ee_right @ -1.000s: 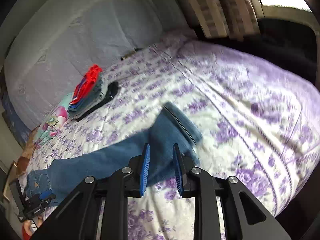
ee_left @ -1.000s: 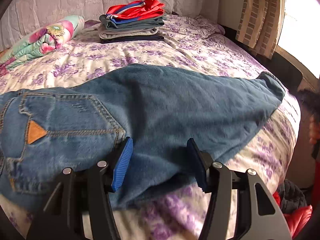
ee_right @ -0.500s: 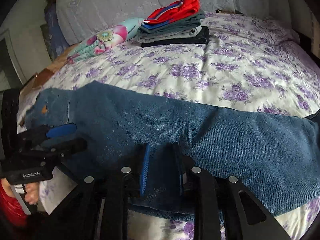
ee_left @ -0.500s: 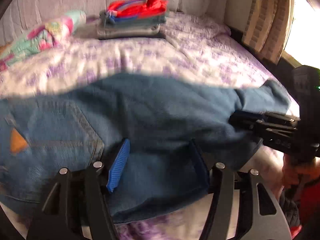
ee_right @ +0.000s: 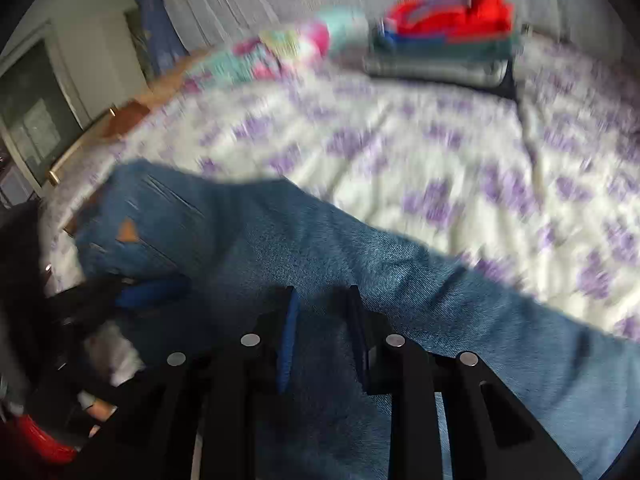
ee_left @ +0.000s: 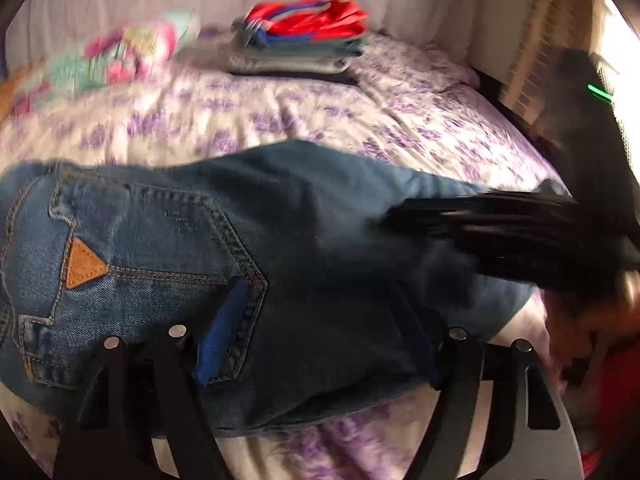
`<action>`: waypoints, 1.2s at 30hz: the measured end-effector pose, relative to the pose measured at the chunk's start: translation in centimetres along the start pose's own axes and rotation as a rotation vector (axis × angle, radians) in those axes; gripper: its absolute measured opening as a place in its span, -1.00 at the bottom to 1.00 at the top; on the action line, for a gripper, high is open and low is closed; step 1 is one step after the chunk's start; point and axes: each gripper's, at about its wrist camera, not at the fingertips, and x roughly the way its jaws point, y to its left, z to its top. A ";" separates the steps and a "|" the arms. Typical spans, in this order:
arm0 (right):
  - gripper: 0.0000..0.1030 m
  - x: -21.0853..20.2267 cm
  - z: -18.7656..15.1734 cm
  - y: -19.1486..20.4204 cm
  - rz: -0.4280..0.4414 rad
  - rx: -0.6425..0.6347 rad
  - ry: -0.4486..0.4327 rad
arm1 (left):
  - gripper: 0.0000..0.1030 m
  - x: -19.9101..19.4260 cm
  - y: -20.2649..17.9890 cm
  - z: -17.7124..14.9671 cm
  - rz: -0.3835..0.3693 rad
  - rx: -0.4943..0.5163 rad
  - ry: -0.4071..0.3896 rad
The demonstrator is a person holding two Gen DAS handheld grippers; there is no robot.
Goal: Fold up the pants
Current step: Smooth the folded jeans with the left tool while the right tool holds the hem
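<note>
Left gripper (ee_left: 316, 328) stood over the seat of the jeans (ee_left: 280, 240), and its jaws had just been opening: they were spread wider than a second ago, with denim between them but not pinched. Its blue pad lay at the corner of the back pocket (ee_left: 152, 248), where it was before. The right gripper (ee_right: 322, 332) had travelled much since the earlier frame. A second ago it was near the hem of the leg, and now it hung over the leg close to the seat, jaws narrow as before; whether they pinched the cloth I could not tell. From the left view it entered as a dark blur (ee_left: 500, 224) across the leg.

The jeans lay flat along the near edge of the bed (ee_left: 320, 120). A stack of folded clothes (ee_left: 300, 40) and a rolled flowery blanket (ee_left: 120, 56) stayed at the far side, well apart from the jeans.
</note>
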 end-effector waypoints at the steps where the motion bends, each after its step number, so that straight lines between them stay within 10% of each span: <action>1: -0.58 -0.1 0.5 -0.3 0.012 0.004 0.003 | 0.39 -0.2 -0.9 -0.6 0.046 0.060 -0.010; 8: -0.55 -0.6 6.8 0.2 0.140 0.013 0.000 | 0.49 -0.8 -0.7 -0.9 0.025 0.036 -0.046; 18: -1.00 7.0 9.3 0.7 -0.011 -0.008 0.109 | 0.54 -0.2 -1.5 -1.5 0.062 0.068 -0.051; 27: -0.99 0.4 5.5 1.1 0.100 -0.024 -0.009 | 0.54 -2.1 0.9 -1.1 -0.072 -0.076 -0.072; 32: -1.00 3.1 4.4 -0.5 0.136 0.050 0.068 | 0.59 -0.8 -1.0 -2.0 0.062 0.073 -0.069; 36: -0.53 -5.1 1.1 -2.3 0.132 0.099 -0.158 | 0.62 -1.7 -0.4 -1.9 0.041 0.027 -0.081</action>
